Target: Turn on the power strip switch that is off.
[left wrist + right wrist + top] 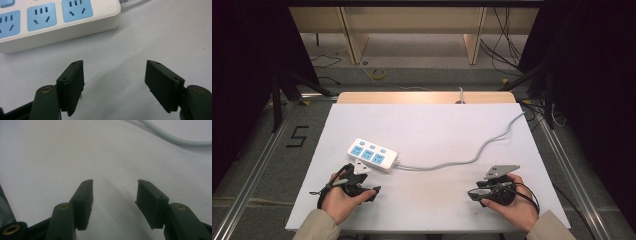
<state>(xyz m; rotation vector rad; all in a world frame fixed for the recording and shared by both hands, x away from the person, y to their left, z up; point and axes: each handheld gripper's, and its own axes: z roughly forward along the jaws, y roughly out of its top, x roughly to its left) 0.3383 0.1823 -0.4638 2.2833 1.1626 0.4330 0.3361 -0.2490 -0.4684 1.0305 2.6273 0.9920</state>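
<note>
Power strip: white, three blue sockets in a row, lying flat on the desk, left of centre and nearer the near edge than the far one. It lies at a slant, its cable end pointing toward the right edge. In the left gripper view the power strip fills the upper left, sockets facing up, nothing plugged into those that show.

Cable: grey, leaving the strip's right end, running in loose curves across the desk to the far right corner and over the edge. In the right gripper view a stretch of the cable crosses the upper right.

Desk: white top, with a strip of bare wood along the far edge.

Left gripper: held in the person's left hand near the near left corner, just beside the strip's near side. In its own view the left gripper has its jaws spread wide, with bare desk between them and the strip a little beyond the tips, not touched.

Right gripper: held in the right hand near the near right corner, well apart from the strip, pointing toward the left edge. In its own view the right gripper has its jaws apart, less widely, with bare desk between them.
</note>
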